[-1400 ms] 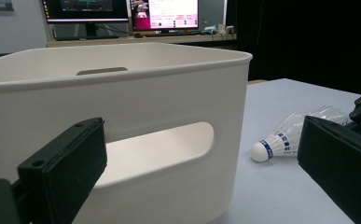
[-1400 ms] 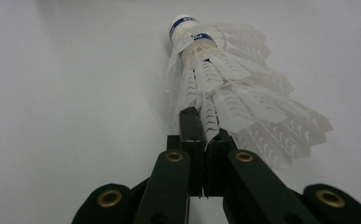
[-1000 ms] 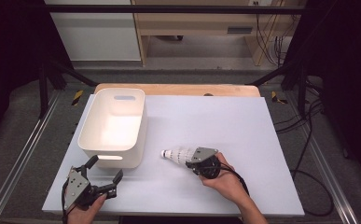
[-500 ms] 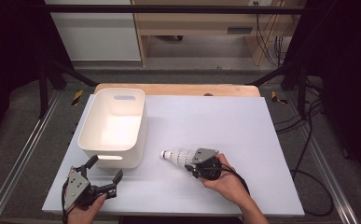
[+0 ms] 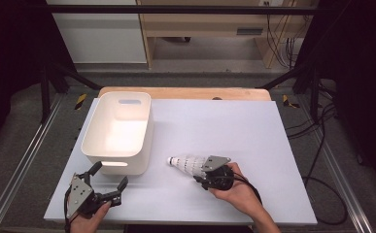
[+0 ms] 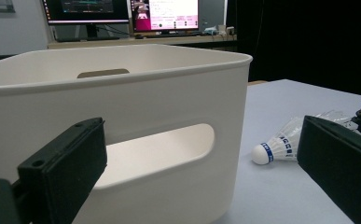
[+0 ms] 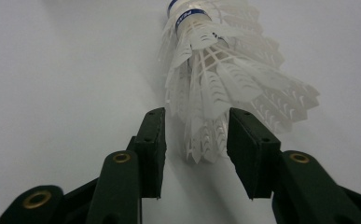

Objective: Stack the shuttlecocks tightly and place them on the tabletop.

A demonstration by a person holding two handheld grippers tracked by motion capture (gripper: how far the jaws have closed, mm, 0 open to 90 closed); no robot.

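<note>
On the white table, right gripper just-opening around shuttlecock; left gripper agape.

On the surface a bin stands toward the left, and a shuttlecock lies on its side just right of the bin's near corner, its cork end toward the bin. The right tongs sit at the shuttlecock's feathered end, on its near right. The left tongs rest near the front left edge, just before the bin's near wall.
</note>
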